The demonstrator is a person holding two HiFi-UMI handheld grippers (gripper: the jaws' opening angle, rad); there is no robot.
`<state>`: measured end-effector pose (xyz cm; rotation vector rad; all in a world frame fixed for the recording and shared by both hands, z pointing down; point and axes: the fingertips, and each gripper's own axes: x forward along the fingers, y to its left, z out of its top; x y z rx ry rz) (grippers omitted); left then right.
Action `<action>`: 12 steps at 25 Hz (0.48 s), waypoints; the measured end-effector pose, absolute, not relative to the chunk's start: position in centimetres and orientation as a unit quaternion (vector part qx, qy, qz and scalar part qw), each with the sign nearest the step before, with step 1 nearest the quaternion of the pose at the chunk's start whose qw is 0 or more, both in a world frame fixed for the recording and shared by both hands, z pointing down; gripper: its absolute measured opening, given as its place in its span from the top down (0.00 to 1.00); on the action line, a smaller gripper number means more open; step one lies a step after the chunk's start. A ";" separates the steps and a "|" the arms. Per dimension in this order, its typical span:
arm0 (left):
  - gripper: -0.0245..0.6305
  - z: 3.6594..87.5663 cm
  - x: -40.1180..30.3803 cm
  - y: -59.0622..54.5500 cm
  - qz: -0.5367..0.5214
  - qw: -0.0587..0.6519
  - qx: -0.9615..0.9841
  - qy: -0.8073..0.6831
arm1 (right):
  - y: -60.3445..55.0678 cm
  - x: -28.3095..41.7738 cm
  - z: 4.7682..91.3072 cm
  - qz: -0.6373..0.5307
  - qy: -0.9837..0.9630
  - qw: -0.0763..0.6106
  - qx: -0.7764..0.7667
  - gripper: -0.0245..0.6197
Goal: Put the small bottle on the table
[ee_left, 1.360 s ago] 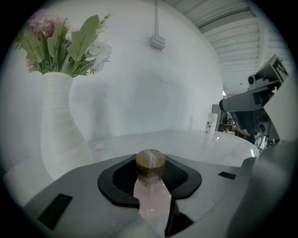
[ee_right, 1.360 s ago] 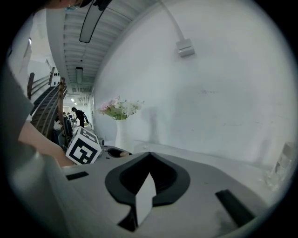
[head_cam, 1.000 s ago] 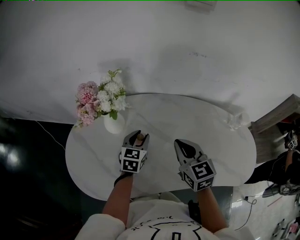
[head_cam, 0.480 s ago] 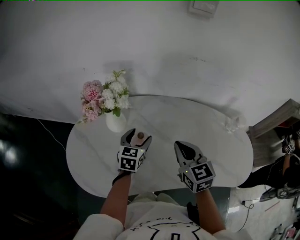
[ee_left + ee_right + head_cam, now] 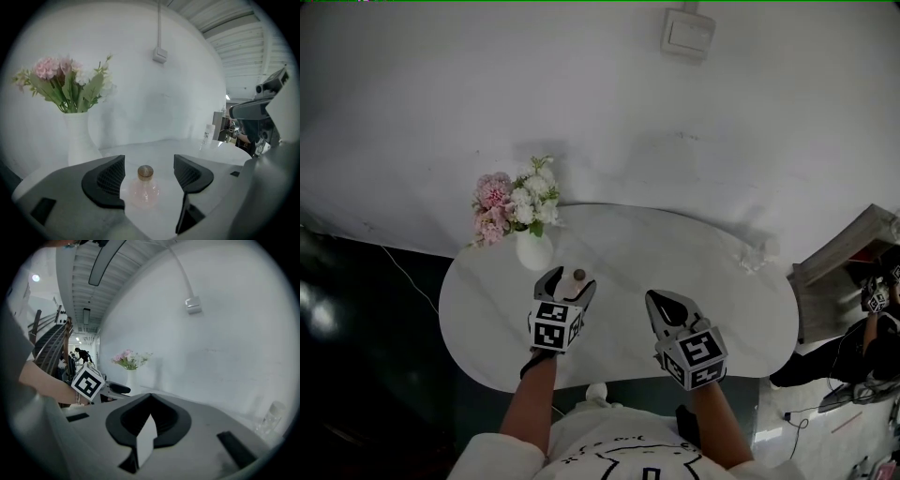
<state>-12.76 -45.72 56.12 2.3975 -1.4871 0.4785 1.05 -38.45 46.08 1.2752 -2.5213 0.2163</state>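
The small bottle [image 5: 579, 276], round, pinkish and clear with a brown cap, stands upright on the white marble table [image 5: 675, 253]. My left gripper [image 5: 569, 278] is open around it. In the left gripper view the bottle [image 5: 144, 187] stands free between the two pads, with a gap on each side. My right gripper [image 5: 661, 298] hovers over the table's near edge, to the right of the left one. Its jaws [image 5: 151, 398] are shut with nothing between them.
A white vase [image 5: 532, 248] of pink and white flowers [image 5: 514, 202] stands just beyond the left gripper, close to the bottle. A clear glass vessel [image 5: 759, 253] sits at the table's far right. The white wall runs behind the table. A dark floor lies to the left.
My left gripper's jaws have spread apart and let go of the small bottle, which now stands on the table on its own. The right gripper has hardly moved.
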 end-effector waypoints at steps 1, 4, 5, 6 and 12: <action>0.45 55.6 -13.0 -45.5 0.164 0.137 0.829 -0.517 | -38.4 1.3 45.7 0.072 -0.880 0.154 0.444 0.97; 0.45 54.1 -13.9 -44.9 0.153 0.133 0.826 -0.526 | -38.3 1.6 44.7 0.064 -0.880 0.149 0.446 0.97; 0.45 53.5 -14.3 -44.6 0.146 0.133 0.825 -0.529 | -38.2 1.6 44.3 0.061 -0.881 0.147 0.446 0.97; 0.45 52.9 -14.6 -44.3 0.140 0.132 0.825 -0.532 | -38.1 1.5 44.0 0.059 -0.881 0.144 0.446 0.97; 0.45 49.9 -16.1 -42.2 0.133 0.107 0.824 -0.540 | -37.7 1.1 42.4 0.049 -0.885 0.125 0.446 0.97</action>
